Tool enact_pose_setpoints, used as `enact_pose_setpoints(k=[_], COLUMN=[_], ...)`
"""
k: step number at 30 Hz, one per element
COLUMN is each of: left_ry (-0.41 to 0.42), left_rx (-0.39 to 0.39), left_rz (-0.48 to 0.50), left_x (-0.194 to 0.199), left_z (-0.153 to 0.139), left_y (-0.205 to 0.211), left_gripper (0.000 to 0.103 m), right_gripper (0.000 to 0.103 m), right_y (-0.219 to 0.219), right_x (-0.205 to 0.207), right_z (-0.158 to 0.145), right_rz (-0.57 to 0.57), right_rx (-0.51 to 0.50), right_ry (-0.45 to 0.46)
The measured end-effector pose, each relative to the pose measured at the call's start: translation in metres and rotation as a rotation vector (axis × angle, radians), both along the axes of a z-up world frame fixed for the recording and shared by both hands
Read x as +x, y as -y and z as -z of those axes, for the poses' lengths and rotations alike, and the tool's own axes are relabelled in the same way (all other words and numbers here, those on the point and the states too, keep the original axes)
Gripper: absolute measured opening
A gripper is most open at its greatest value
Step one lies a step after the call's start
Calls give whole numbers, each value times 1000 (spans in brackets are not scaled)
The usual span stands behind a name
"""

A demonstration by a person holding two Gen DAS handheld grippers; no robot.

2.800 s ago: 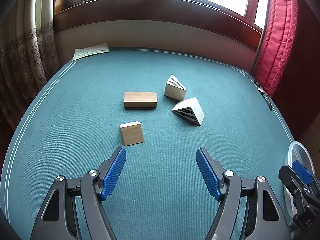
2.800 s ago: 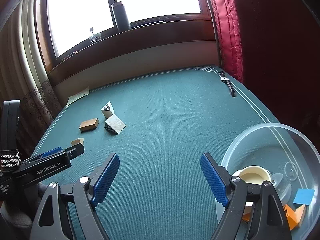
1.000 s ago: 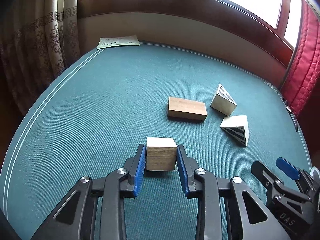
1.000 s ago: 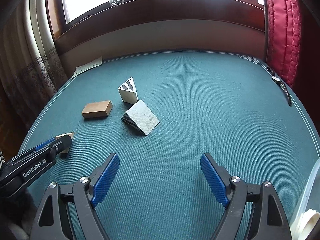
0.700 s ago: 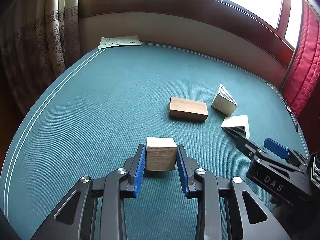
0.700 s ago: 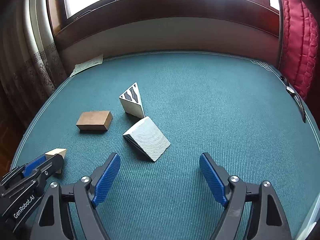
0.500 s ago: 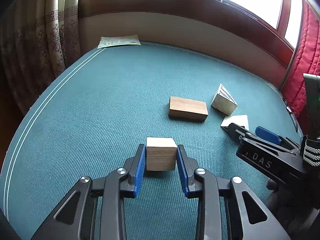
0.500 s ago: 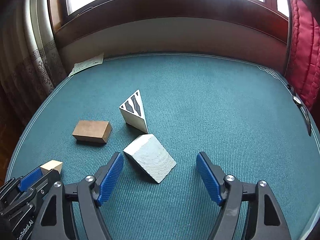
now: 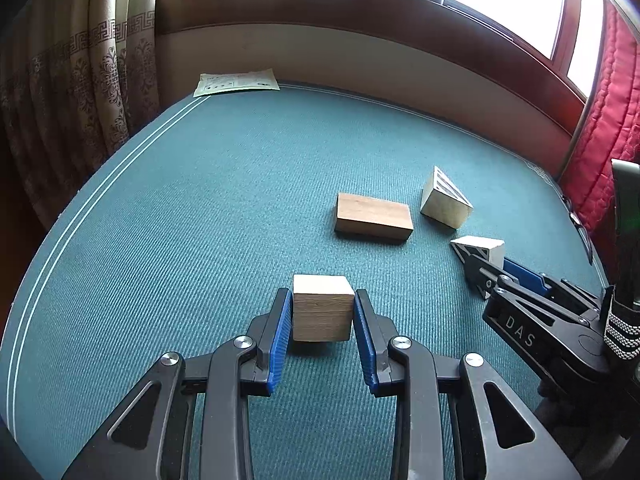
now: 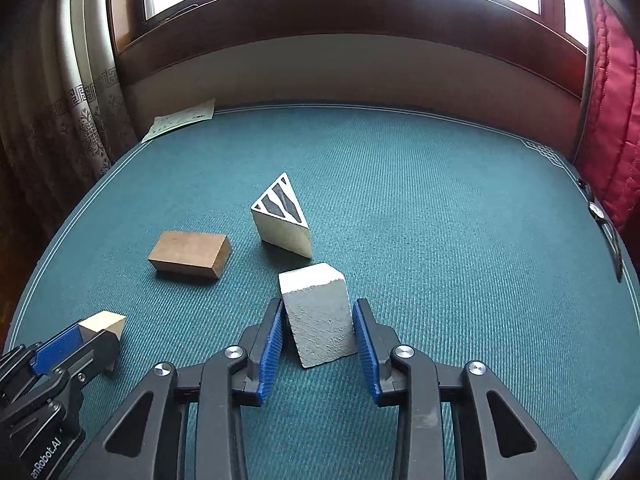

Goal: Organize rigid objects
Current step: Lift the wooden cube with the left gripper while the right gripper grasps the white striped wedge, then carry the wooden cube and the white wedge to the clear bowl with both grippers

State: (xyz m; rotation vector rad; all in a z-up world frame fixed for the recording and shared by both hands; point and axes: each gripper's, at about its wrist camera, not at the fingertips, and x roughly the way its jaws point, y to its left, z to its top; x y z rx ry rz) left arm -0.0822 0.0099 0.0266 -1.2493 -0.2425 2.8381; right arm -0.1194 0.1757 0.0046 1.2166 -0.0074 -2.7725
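Pinching a pale cube (image 9: 322, 307) on the teal cloth (image 9: 200, 208), left gripper (image 9: 322, 334) has pads tight on both sides; right gripper (image 10: 319, 334) is closing on a white wedge (image 10: 318, 312), pads at its flanks. Brown block (image 10: 189, 254) and striped wedge (image 10: 282, 216) lie just beyond, near each other. Paper sheet (image 9: 237, 82) sits at the far edge below a wood-framed window (image 10: 320, 8), patterned curtain (image 9: 80, 88) left, red curtain (image 10: 612, 128) right.

Teal table (image 9: 200, 240): wooden blocks (image 9: 374, 216), perhaps paper (image 9: 236, 82).

matt wooden blocks (image 9: 322, 307) on ribbed teal cloth (image 9: 200, 220)
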Motion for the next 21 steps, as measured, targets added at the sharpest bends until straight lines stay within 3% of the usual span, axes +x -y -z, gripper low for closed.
enact_pose_setpoints(k=[21], left_ry=[-28], left_rx=[-17], left_rz=[62], left_x=[10], left_z=[-6], left_y=[-13], left_gripper=[32], right_gripper=[35], right_y=[-35], right_x=[83], right_z=[-15], right_rz=[78], right_rx=[-116], right_ry=[-23])
